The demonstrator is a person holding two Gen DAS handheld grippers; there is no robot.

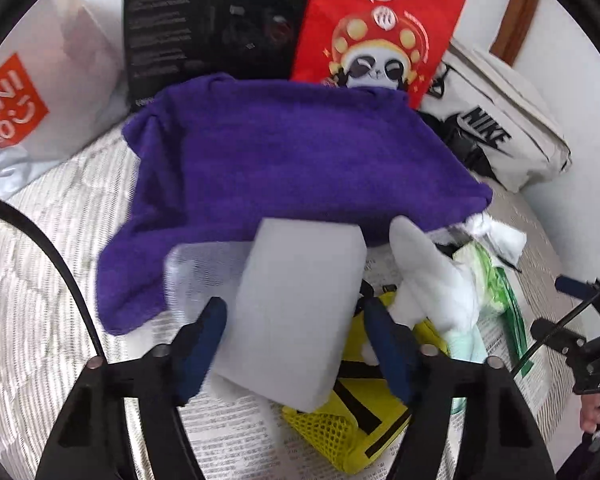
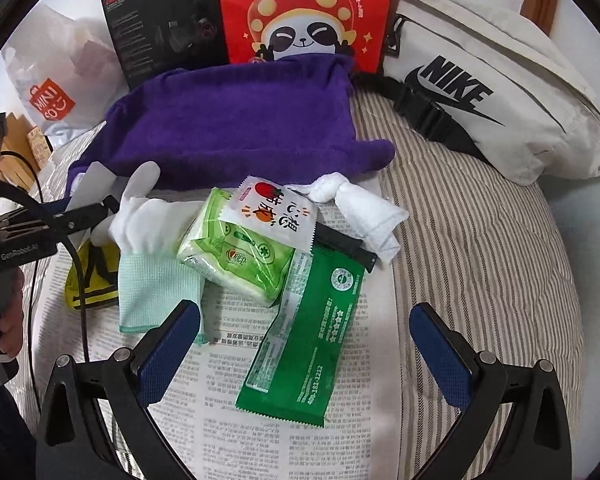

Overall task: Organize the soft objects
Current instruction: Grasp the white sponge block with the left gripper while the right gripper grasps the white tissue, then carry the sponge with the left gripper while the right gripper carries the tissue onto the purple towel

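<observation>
Bright even daylight, soft shadows, strong fisheye bending, dark vignette corners, left view slightly motion-blurred

Black gripper frames, blue padded fingers (image 2: 168, 350), silver screws, black cable

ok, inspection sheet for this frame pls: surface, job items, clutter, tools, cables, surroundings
Surface: striped bedding with newspaper spread on it.
Job's things: white sponge block in the left tool; purple towel laid flat; white glove, mint cloth, knotted white cloth, yellow mesh pouch.
Clutter: green tissue pack, green sachet, small snack packet.
Grippers: left tool shut on the sponge block; right tool open, holding nothing, above the green sachet.
Cables: black cable hanging by the left tool.
Surroundings: red panda bag, black box, Nike bag, Miniso bag, white wall.
</observation>
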